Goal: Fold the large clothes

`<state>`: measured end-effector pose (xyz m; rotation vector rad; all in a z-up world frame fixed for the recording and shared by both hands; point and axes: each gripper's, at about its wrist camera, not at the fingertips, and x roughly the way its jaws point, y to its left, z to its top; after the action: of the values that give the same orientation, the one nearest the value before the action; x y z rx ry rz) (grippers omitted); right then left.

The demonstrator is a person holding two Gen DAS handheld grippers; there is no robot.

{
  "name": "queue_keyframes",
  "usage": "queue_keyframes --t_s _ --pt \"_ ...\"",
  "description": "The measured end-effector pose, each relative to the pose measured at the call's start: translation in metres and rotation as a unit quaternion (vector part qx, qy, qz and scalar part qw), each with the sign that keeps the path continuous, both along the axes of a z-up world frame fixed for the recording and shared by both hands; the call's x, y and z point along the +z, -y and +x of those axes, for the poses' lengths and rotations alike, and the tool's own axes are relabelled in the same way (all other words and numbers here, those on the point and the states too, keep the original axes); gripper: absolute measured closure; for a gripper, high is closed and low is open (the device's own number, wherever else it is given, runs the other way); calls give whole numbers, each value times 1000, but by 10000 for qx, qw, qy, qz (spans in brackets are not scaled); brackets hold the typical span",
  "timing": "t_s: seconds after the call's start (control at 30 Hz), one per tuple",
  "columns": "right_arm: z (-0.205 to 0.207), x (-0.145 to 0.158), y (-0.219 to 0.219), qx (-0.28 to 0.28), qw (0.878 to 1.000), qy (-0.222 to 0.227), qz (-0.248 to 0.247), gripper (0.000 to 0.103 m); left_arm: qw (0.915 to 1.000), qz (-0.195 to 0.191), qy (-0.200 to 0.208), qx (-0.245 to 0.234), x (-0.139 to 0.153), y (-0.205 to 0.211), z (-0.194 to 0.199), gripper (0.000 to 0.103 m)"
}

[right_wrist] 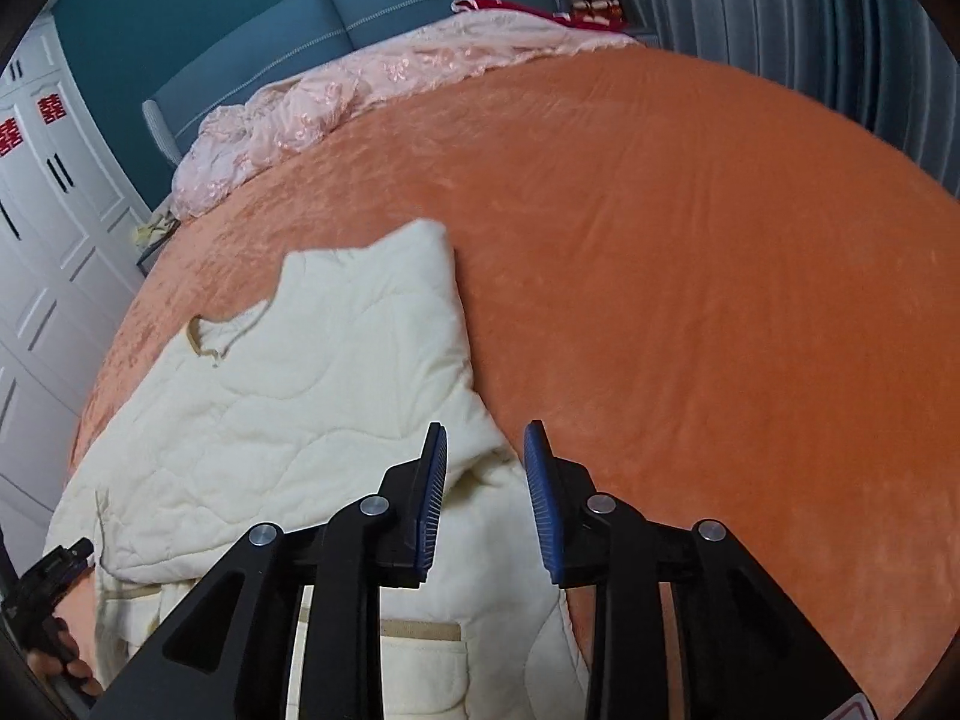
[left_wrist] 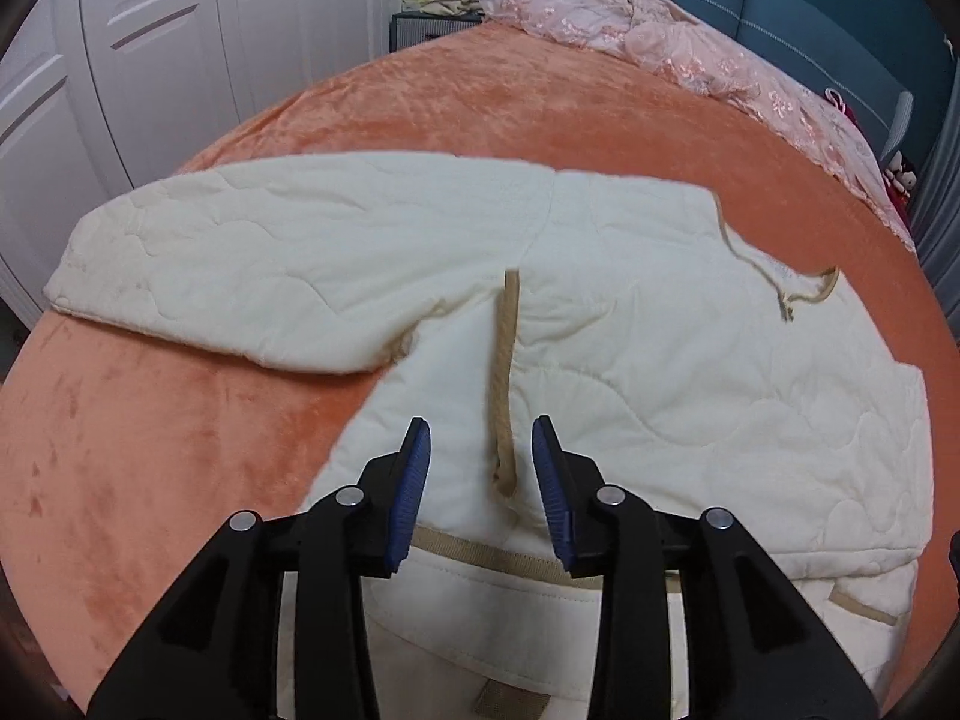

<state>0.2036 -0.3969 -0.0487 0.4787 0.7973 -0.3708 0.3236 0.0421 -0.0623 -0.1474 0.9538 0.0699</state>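
Jaws gape wide and empty on both the left gripper (left_wrist: pixel 480 468) and right gripper (right_wrist: pixel 485 468) above the cream quilted jacket (left_wrist: pixel 630 360) on the bed (right_wrist: pixel 690 270), apparently between folds, so next likely comes gripping the outstretched sleeve (left_wrist: pixel 240 276) to fold it inward.

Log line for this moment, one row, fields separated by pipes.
left gripper: open, over jacket near tan belt | right gripper: open, at jacket's right edge | left sleeve: spread out | bed

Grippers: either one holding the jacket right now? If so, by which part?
Nothing is held. The left gripper is open above the cream jacket, astride its tan strap. The right gripper is open over the jacket's edge.
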Motion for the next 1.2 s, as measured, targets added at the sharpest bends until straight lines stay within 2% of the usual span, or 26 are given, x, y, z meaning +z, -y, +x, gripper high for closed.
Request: queue_keyframes --t_s 0.1,0.17,0.3,0.4,0.5,0.6,0.7,0.83,1.0,1.2 --pt "31 17 -17 469 9988 150 4 75 9993 -299 162 -180 25 17 14 69" --pt "58 11 -39 922 9957 -8 -77 75 9981 -422 136 -431 30 41 23 68" --pt "85 -16 -100 1870 9820 -270 -32 78 9950 -329 -154 -926 6 89 29 68" --pt "91 -39 -134 2159 9748 -506 -234 78 9919 -417 -455 -1113 -21 110 24 68" --pt "92 -60 -143 2159 9734 -688 -329 78 9917 -123 -423 -1212 -38 125 16 68" --pt "90 -70 -143 2168 9736 -644 -325 78 9908 126 -290 -1317 -49 131 10 67" --pt "90 -77 -143 2173 9741 -552 -304 79 9902 258 -48 -1373 -58 131 4 67" --pt "91 -79 -145 2188 9740 -475 -337 79 9875 647 311 -1406 -64 140 -6 66" --pt "88 -81 -137 2181 9751 -384 -105 79 9869 687 434 -1393 -66 139 -7 65" --pt "85 -79 -141 2169 9751 -361 -285 79 9867 694 463 -1394 -65 140 -8 65"
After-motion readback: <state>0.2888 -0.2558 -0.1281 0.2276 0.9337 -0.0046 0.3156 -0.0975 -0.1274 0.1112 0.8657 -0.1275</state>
